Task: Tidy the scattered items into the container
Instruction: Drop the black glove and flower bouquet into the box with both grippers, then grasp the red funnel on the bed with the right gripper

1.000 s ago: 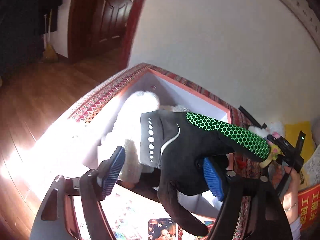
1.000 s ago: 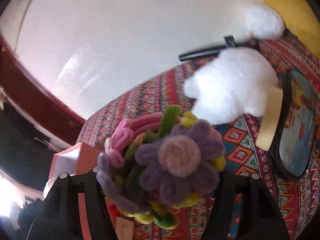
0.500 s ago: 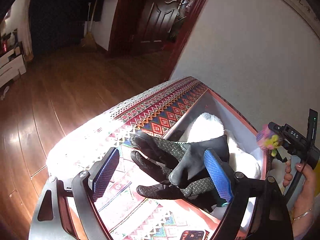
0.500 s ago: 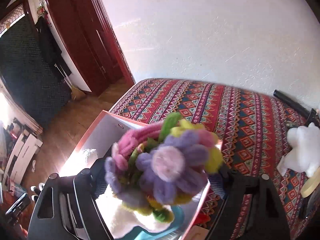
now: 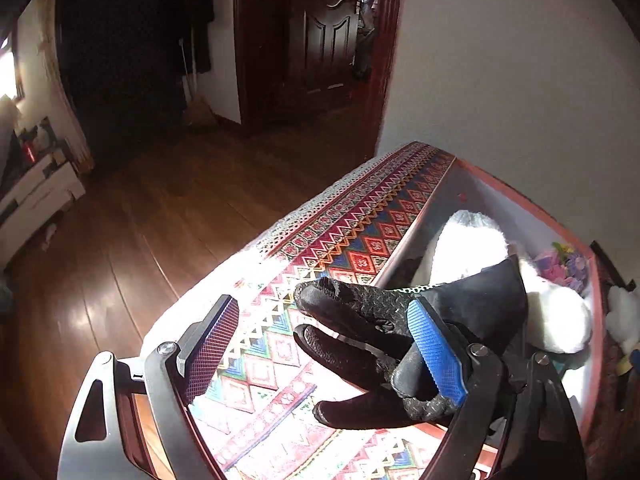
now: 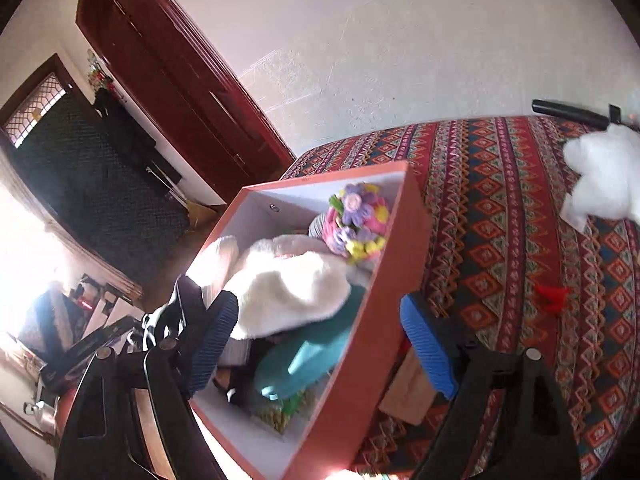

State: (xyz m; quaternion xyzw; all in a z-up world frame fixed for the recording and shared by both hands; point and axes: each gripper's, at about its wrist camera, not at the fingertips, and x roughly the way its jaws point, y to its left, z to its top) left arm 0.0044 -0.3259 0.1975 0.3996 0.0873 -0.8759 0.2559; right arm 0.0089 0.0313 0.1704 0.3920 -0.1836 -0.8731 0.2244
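A: What does the left gripper (image 5: 324, 354) do?

B: Its jaws stand wide. A black glove (image 5: 384, 336) lies against the right blue pad, in the lower right of the left wrist view. The left pad is apart from it, so the pads do not press on the glove. The glove hangs half over the near wall of the red box (image 5: 592, 280), and its fingers point left over the patterned cloth (image 5: 340, 236).

A: And the right gripper (image 6: 320, 344)?

B: Its jaws are opening at this moment, and no item is pressed between the pads. In the right wrist view the right wall of the box stands between them, in the lower middle of the frame.

A: Where is the flower bunch (image 6: 358, 220)?

B: It lies inside the box, at the far corner, near the middle of the frame. It is purple, pink and yellow. It touches the white plush toy (image 6: 288, 284), which fills the middle of the box. Below the plush is a teal item (image 6: 304, 360); I cannot tell what it is.

A: What is outside the box?

B: On the surface, at the right edge of the frame, lies a second white plush (image 6: 604, 172), well apart from the box. A small red piece (image 6: 552, 296) lies on the cloth between them. A tan paper piece (image 6: 408, 388) is just beside the box wall, in the lower right.
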